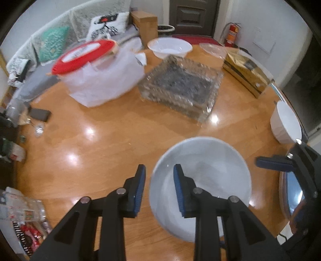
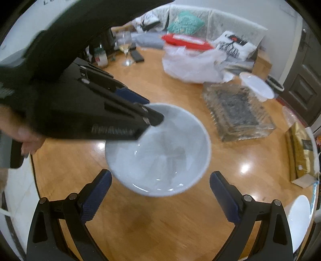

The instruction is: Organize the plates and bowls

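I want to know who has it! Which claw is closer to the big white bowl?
Left. The left claw straddles the white bowl rim, one finger inside. The right claw waits open, just short of it.

Left gripper (image 1: 159, 188): matte black linkage arms with triangular cut-outs, round silver pivot screws at the joints, and blue ribbed pads on its fingers (image 1: 140, 188). The right gripper (image 2: 160, 198) has the same build, black frame, silver screws, darker navy textured pads. Bare skin of the left hand (image 2: 24, 138) shows below a black sleeve (image 2: 80, 18).
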A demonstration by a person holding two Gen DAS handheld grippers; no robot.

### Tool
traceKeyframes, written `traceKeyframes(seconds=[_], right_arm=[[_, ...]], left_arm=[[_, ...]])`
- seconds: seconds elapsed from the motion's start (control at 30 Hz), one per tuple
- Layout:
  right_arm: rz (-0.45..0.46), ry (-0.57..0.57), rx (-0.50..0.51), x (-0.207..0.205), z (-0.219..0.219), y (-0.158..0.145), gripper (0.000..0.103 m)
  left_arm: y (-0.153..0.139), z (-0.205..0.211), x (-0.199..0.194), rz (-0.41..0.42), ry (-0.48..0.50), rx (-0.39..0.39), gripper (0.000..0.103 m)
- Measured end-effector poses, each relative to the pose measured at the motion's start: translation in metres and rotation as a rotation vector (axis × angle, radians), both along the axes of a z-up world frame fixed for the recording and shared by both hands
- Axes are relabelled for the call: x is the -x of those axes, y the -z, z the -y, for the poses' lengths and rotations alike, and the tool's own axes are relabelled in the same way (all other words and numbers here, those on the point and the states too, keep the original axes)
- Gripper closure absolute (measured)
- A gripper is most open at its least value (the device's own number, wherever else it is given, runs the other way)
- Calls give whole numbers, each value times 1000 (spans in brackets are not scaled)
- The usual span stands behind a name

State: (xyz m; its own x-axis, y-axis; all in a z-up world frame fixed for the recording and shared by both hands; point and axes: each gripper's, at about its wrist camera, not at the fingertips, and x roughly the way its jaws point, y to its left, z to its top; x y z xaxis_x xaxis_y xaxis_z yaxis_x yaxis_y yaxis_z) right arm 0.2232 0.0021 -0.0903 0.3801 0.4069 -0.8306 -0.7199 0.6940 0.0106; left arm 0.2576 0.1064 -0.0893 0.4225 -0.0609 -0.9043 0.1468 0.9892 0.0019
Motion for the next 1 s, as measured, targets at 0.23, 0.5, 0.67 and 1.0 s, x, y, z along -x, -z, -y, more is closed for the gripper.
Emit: traceKeyframes(seconds=[0.23, 0.5, 0.67, 1.0], right_arm=[[82, 76, -89, 9, 69, -37, 5], [89, 235, -89, 0, 170, -51, 5], [82, 312, -35, -9, 222, -35, 5], [-21, 325, 11, -37, 252, 17, 4]], left_arm=[[-39, 29, 5, 57, -15, 14, 77], [-50, 114, -10, 63, 61, 108, 76], [-37, 173, -28, 35, 127, 125, 76], [4, 243, -56, -44, 193, 165, 76]])
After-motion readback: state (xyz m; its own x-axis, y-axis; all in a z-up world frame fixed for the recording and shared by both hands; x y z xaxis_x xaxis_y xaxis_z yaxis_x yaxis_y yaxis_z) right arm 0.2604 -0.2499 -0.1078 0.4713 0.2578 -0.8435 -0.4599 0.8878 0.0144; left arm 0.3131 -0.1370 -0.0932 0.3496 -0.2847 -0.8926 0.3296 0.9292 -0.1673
